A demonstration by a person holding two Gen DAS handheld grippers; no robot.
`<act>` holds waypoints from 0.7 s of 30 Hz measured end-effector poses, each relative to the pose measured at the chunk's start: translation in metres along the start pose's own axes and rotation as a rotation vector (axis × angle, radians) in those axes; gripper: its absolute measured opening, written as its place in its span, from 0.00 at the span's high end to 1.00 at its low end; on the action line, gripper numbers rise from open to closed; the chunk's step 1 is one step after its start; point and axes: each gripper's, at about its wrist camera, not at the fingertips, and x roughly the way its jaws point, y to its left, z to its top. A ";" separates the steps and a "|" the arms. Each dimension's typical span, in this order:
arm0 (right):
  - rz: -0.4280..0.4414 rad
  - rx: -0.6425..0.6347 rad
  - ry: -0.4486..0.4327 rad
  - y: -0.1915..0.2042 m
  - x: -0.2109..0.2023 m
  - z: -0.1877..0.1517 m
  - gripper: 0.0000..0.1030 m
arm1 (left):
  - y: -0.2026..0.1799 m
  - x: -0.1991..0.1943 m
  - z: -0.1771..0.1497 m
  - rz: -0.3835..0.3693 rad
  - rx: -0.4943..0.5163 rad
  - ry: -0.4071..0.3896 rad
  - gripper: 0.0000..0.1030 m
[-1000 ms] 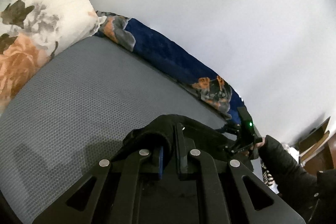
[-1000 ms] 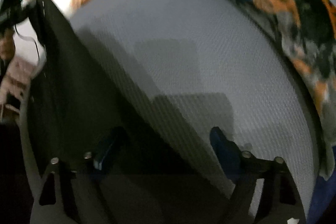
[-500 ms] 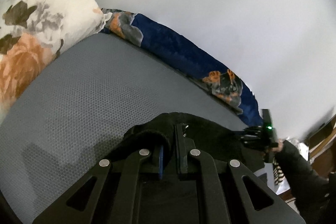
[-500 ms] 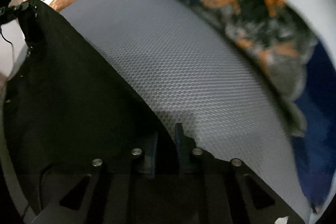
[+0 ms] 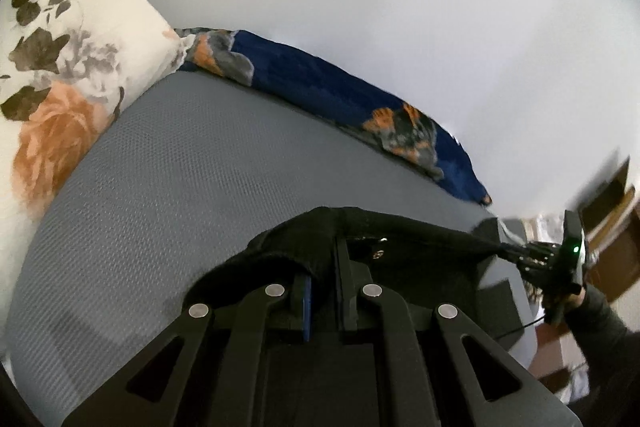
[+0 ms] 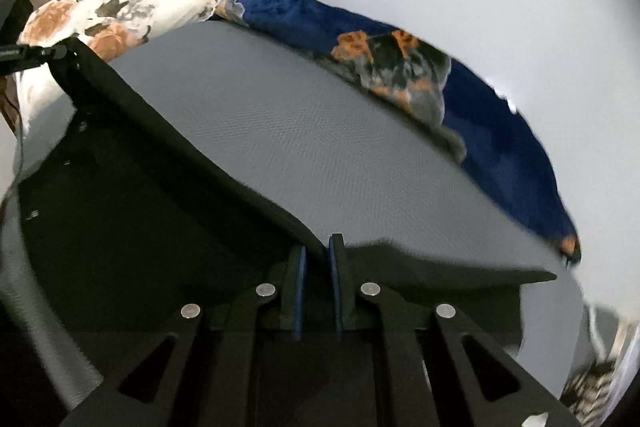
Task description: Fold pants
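Left hand-held gripper (image 5: 322,279): clamped on a bunched corner of the black pants (image 5: 400,247), probably at the waistband given the metal snap beside it.
Right hand-held gripper (image 6: 317,267): pinched tight on the far end of the same edge, fingers nearly together around cloth.
Pants position: lifted and stretched taut between both grips, hanging over the grey bed (image 5: 180,167); rest of the fabric trailing below, out of clear sight.
Why held so: tension flattens the edge, likely readying a clean lay-down or fold.
Backdrop: floral pillow (image 5: 60,67) and blue blanket (image 5: 320,95) along the wall.
Versus a second ago: right grip open then, now closed on cloth; grips pulled further apart, edge straighter.
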 end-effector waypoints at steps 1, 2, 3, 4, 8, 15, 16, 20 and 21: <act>0.016 0.019 0.008 0.005 -0.004 -0.009 0.92 | 0.000 -0.006 -0.009 -0.004 0.014 0.006 0.91; 0.037 0.038 0.016 0.011 -0.010 -0.020 0.92 | 0.001 -0.009 -0.015 -0.007 0.021 0.011 0.91; 0.060 0.058 0.026 0.017 -0.012 -0.030 0.92 | 0.002 -0.014 -0.025 -0.004 0.033 0.023 0.91; 0.091 0.077 0.049 0.022 -0.015 -0.043 0.93 | 0.005 -0.017 -0.035 -0.001 0.040 0.037 0.91; 0.158 0.145 0.112 0.041 -0.015 -0.082 0.94 | 0.017 -0.023 -0.073 0.003 0.019 0.098 0.90; 0.201 0.160 0.214 0.063 0.014 -0.118 0.94 | 0.033 -0.010 -0.131 0.076 0.014 0.224 0.89; 0.200 0.144 0.233 0.068 0.021 -0.122 0.94 | 0.033 -0.006 -0.137 0.099 0.025 0.244 0.89; 0.186 0.139 0.255 0.077 0.036 -0.130 0.94 | 0.026 0.000 -0.145 0.168 0.072 0.287 0.84; 0.186 0.144 0.254 0.077 0.036 -0.130 0.94 | 0.025 0.000 -0.145 0.185 0.076 0.295 0.80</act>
